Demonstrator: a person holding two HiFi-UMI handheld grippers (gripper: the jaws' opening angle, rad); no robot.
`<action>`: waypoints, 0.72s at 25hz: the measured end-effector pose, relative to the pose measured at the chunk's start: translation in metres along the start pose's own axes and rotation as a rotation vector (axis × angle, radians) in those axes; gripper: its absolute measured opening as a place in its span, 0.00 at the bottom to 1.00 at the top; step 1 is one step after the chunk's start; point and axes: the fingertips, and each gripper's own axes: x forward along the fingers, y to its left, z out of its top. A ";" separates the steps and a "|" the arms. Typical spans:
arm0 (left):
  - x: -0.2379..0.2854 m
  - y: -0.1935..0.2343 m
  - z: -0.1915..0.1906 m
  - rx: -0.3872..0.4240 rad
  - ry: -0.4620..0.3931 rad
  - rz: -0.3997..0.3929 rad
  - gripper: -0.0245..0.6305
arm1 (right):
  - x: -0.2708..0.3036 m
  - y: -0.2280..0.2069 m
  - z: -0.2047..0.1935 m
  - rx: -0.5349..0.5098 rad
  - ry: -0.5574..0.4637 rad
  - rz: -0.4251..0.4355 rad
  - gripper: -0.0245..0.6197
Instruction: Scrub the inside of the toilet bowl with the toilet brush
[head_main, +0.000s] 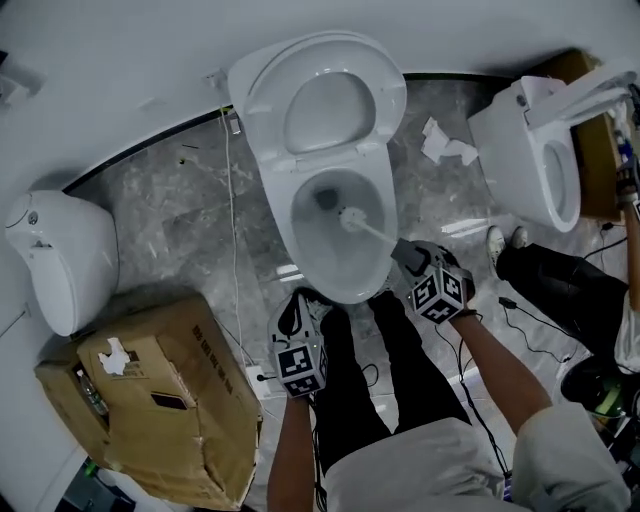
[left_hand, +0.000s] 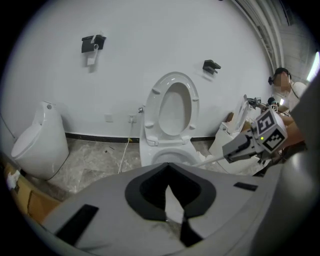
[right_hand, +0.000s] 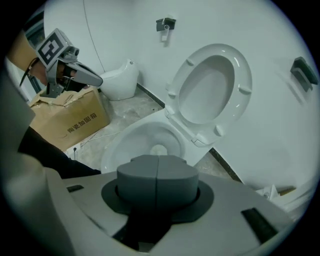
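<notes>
**Brush head down in the bowl**
The right claw (head_main: 403, 254) pinches the toilet brush (head_main: 352, 217) by its grey handle at the near rim of the toilet bowl (head_main: 300, 215), with the bristles beside the drain. The left claw (left_hand: 169, 200) is pressed together and empty, short of the bowl. A hard stroke could twist the handle in the pinch or flick water over the rim.

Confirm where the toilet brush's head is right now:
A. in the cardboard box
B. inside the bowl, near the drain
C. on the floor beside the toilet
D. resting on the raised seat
B: the head view shows the toilet brush with its head down inside the toilet bowl beside the drain, and its handle running back to the right gripper.
</notes>
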 end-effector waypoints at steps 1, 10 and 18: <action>0.007 0.001 -0.002 0.001 -0.003 -0.009 0.07 | 0.010 -0.009 -0.001 -0.017 0.012 -0.002 0.30; 0.057 0.007 -0.025 0.044 -0.035 -0.136 0.07 | 0.036 -0.037 -0.019 -0.217 0.204 0.001 0.30; 0.058 0.002 -0.009 0.098 -0.007 -0.196 0.07 | 0.019 0.000 -0.046 -0.216 0.285 0.098 0.30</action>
